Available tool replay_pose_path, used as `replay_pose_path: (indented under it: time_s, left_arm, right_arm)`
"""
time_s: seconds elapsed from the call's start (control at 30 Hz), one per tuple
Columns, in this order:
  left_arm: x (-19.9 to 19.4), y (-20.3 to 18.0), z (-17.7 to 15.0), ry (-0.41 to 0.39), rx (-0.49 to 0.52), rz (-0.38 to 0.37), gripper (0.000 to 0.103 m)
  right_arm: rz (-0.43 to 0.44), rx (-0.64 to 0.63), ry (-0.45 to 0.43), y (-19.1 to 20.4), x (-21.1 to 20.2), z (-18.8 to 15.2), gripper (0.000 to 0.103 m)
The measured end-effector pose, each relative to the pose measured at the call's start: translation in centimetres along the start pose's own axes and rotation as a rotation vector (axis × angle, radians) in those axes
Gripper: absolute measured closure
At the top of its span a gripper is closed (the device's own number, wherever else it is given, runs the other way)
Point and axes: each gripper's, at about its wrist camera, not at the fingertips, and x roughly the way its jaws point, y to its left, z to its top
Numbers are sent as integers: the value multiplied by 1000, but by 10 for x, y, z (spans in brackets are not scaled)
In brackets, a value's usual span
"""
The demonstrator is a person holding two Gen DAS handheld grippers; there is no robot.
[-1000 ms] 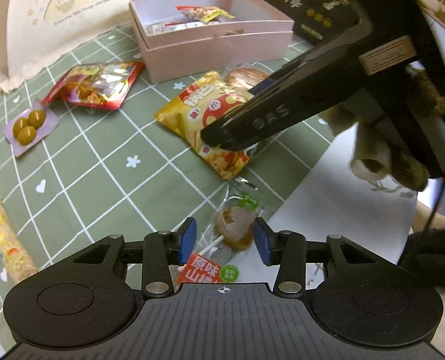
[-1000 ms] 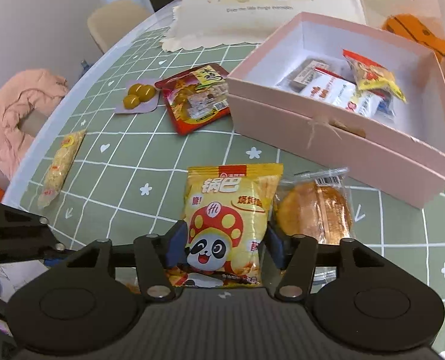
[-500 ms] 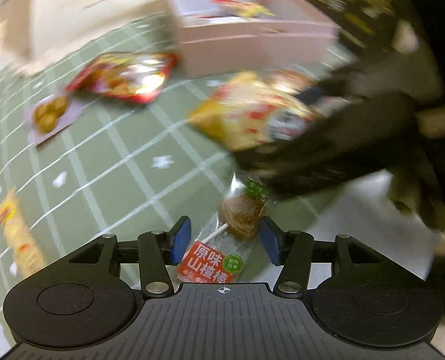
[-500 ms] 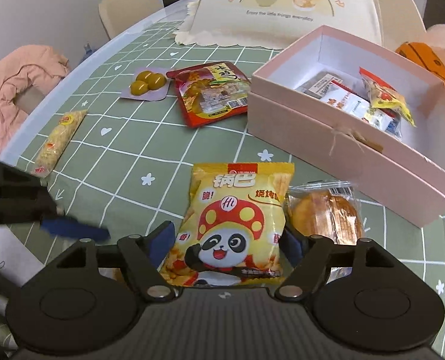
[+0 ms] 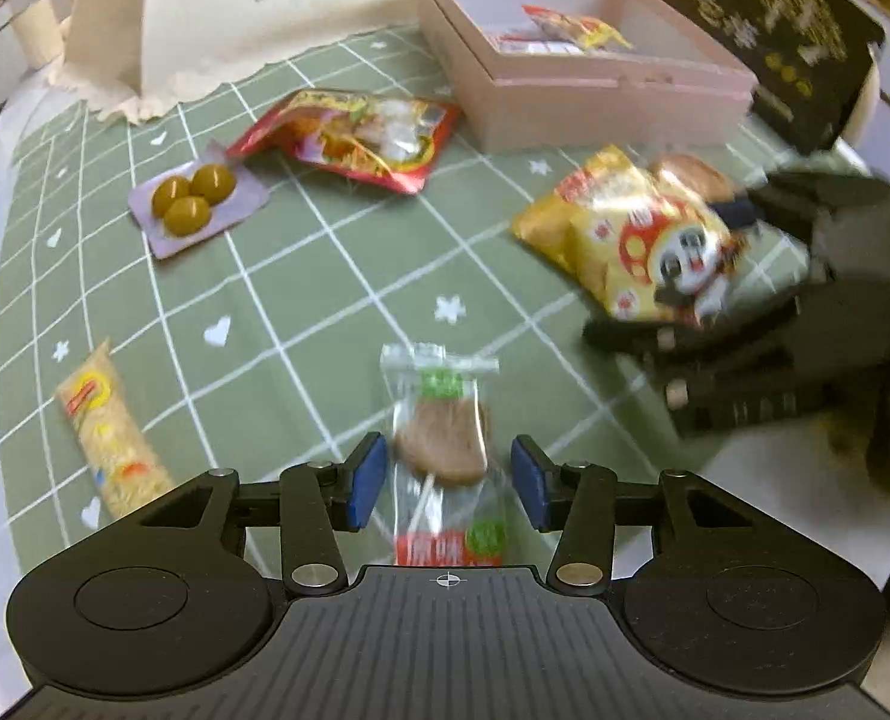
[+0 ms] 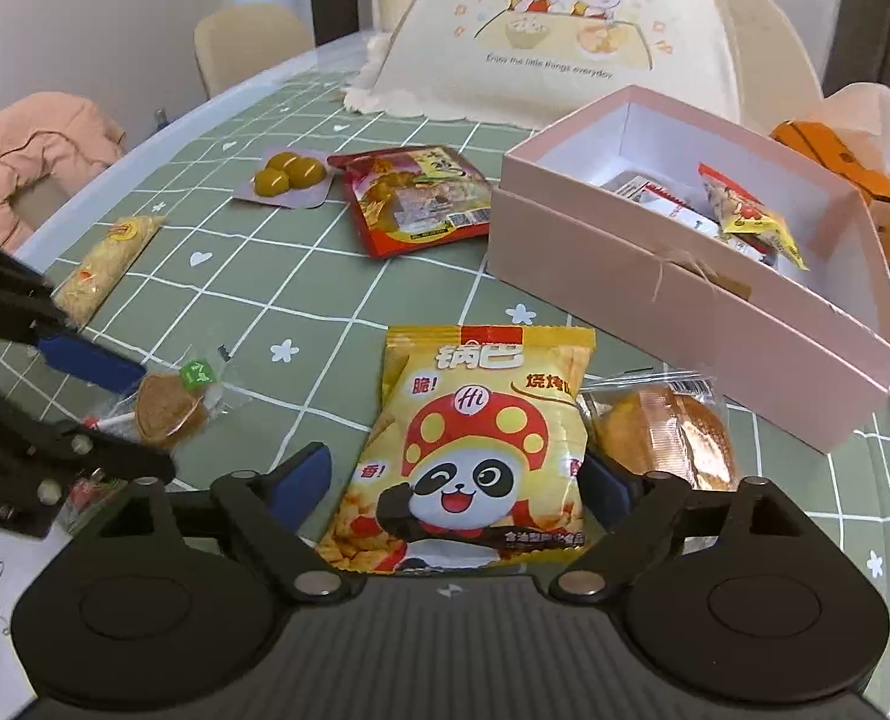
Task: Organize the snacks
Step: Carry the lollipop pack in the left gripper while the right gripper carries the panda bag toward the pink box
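A: Item one, left gripper (image 5: 449, 481). How is it recorded?

B: Jaws are set wide. A lollipop in a clear wrapper (image 5: 441, 441) is framed between the blue pads (image 5: 368, 478), with a gap seen on each side; no contact is shown. The lollipop is laid on the green checked tablecloth (image 5: 300, 300).

A: Item two, right gripper (image 6: 454, 483)?

B: Jaws are likewise spread wide. A yellow panda snack bag (image 6: 481, 450) is placed between the pads. Whether the pads are touching the bag cannot be told; the right pad is partly hidden behind it. In the left camera view the bag appears blurred.

A: Container?

B: A pink box (image 6: 673, 294) is listed, open, at the far right of the tablecloth. Several small packets (image 6: 745, 219) are held inside it.

A: Loose stock?

B: A wrapped bun (image 6: 664, 435) is noted just beside the yellow bag, on its right. A red snack pouch (image 6: 420, 198) is found near the box. A purple pack of three green balls (image 6: 285, 180) is logged just left of the pouch. A long yellow packet (image 6: 105, 267) is entered near the table's left edge.

A: Background?

B: A cream mesh food cover (image 6: 565, 42) is set behind the box.
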Motion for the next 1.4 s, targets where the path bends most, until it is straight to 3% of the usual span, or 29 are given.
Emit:
replay_pose_path:
  time_s: [0.2,0.33,0.5,0.53,0.63,0.73,0.83,0.9,1.07,1.2,1.3,1.4]
  left_arm:
    - [7,8,14,9,-42,-41,52]
    - [5,9,6,-20,-76,-14,60]
    - [-2,23,-5,-18,-241,23,61]
    - [-3,23,-7,-16,-249,34,61]
    - [-5,15,-11,-7,-236,64,60]
    - [-5,7,-13,-17,-219,89,57]
    - [-4,1,-15,-30,-218,114,54]
    - [-5,1,-16,-36,-218,112,53]
    - [-7,6,-20,-57,-238,88,53]
    - [-7,6,-23,-74,-236,81,53]
    - [-7,4,-26,-90,-239,84,53]
    - [-8,7,-26,-97,-263,74,53]
  right_arm:
    - [2,4,7,2,1,-4,0]
    - [-15,9,0,5,2,-4,0]
    - [0,-44,-4,3,2,0,3]
    - [-28,-53,-23,4,-1,0,8]
    - [-123,-102,-100,12,-14,-2,9]
    - [-130,-130,-154,19,-23,-2,9]
    - [-43,-94,-97,17,-17,-1,9]
    - [-30,-65,-61,15,-10,-3,9]
    - [-49,-41,-54,11,-9,-4,9]
    - [-64,83,-53,-1,-9,-1,9]
    - [-41,161,-5,-9,1,5,7]
    - [-37,121,16,-5,7,12,8]
